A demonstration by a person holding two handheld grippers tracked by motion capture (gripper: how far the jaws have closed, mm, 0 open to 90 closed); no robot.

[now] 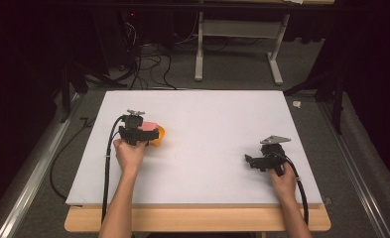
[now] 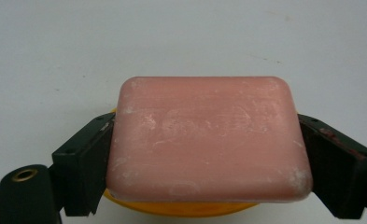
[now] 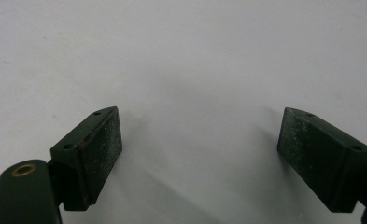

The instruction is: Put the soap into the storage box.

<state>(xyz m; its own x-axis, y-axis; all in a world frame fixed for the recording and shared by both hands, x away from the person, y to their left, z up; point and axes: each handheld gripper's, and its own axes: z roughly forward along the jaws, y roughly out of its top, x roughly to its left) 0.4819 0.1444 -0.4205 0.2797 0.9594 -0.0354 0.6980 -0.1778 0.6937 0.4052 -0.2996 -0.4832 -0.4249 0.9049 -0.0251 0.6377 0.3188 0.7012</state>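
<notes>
A pink bar of soap (image 2: 209,137) sits between the two black jaws of my left gripper (image 2: 204,154), whose pads press on its short sides. Beneath the soap an orange dish (image 2: 181,208) peeks out. From above, the left gripper (image 1: 150,133) is at the left of the white board, with the soap (image 1: 149,126) and the orange dish (image 1: 159,135) at its tip. My right gripper (image 1: 249,161) rests at the right of the board, pointing left. Its jaws stand wide apart over bare white surface in the right gripper view (image 3: 200,154).
The white board (image 1: 202,124) lies on a wooden table (image 1: 197,219). Beyond it are a grey carpeted floor, cables and a white table frame (image 1: 242,44). A small white scrap (image 1: 296,104) lies off the board's far right corner.
</notes>
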